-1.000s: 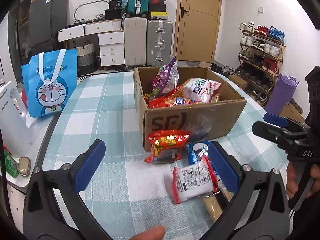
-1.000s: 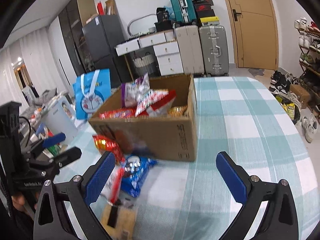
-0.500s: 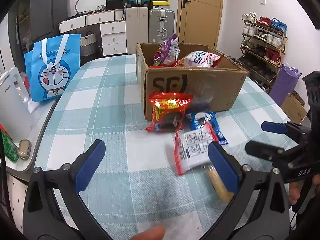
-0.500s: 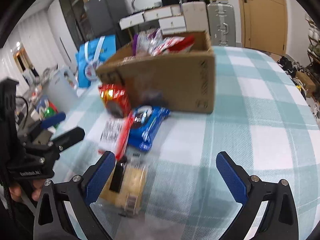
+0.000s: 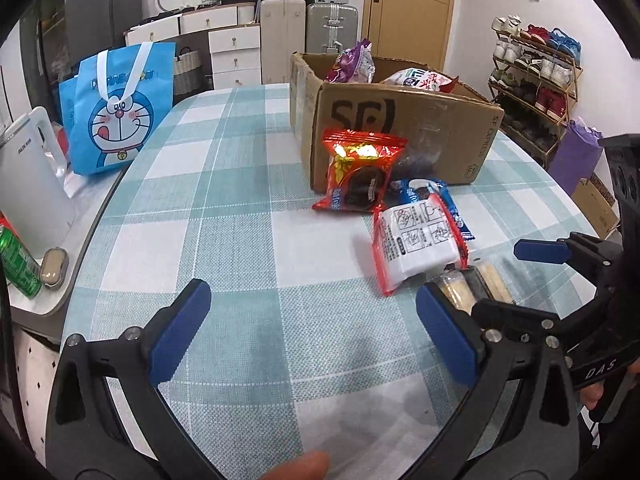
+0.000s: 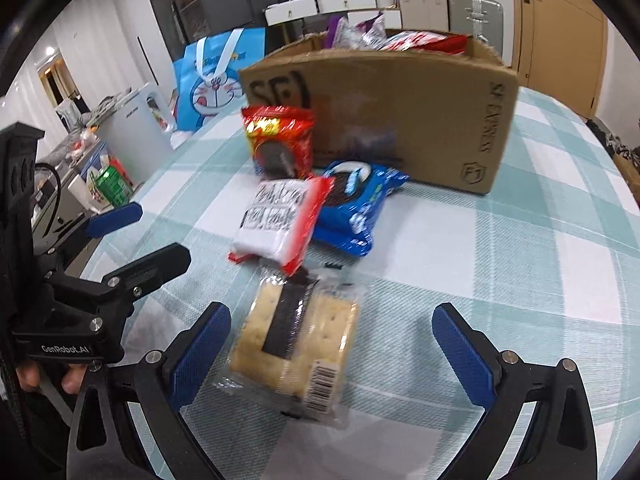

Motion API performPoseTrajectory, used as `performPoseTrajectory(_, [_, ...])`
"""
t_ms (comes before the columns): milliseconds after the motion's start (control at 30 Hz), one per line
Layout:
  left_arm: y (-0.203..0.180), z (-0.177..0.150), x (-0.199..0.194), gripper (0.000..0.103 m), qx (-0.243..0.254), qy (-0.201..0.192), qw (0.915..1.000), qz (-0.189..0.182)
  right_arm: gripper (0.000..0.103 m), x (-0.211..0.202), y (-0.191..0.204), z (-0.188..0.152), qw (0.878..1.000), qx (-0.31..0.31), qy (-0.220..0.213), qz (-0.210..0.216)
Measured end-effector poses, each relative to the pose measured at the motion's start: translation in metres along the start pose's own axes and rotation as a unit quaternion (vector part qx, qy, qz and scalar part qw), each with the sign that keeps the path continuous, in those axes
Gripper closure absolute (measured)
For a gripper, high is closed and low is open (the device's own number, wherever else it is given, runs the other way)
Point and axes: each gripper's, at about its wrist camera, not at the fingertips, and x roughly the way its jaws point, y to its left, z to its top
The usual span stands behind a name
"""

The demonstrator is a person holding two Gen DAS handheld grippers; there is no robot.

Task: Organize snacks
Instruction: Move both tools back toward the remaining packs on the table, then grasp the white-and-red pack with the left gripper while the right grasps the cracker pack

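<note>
1. My right tongs are spread wide and hold nothing; the cracker pack lies on the table between the pads, closer to the left pad; I can't tell if it touches.
2. My left tongs are wide open too, over bare cloth, with the snacks ahead and to their right.
3. Just beyond the crackers lies a white-and-red pack, then a blue cookie pack, and a red pack leaning on the box.
4. The box holds a purple bag and a white-and-red bag, both poking above the rim.
5. Only the left view shows a shoe rack and a green can; the right view shows the crackers' barcode.
</note>
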Motion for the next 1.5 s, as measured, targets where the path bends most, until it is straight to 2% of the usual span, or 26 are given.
performPoseTrajectory(233, [0.003,-0.002,0.008,0.001,-0.006,0.015,0.9999,-0.004,0.001,0.008,0.009,0.001,0.999,-0.029,0.013,-0.040])
performPoseTrajectory(567, [0.004,-0.002,0.019,0.001,-0.009,0.038,0.9991,-0.014,0.001,0.004,-0.035,0.003,0.996,-0.015,0.024,-0.088])
performPoseTrajectory(900, [0.002,-0.002,0.021,0.001,-0.004,0.038,0.9992,-0.011,0.001,-0.001,-0.064,0.000,0.996,-0.028,0.023,-0.077])
performPoseTrajectory(1033, [-0.006,-0.001,0.023,0.001,-0.005,0.039,0.9987,-0.032,0.001,-0.001,-0.075,0.000,0.996,-0.016,0.020,-0.084])
performPoseTrajectory(1500, [-0.064,0.018,0.049,0.001,0.063,0.042,0.9957,-0.053,0.001,-0.007,-0.077,-0.008,0.996,-0.017,0.009,-0.086])
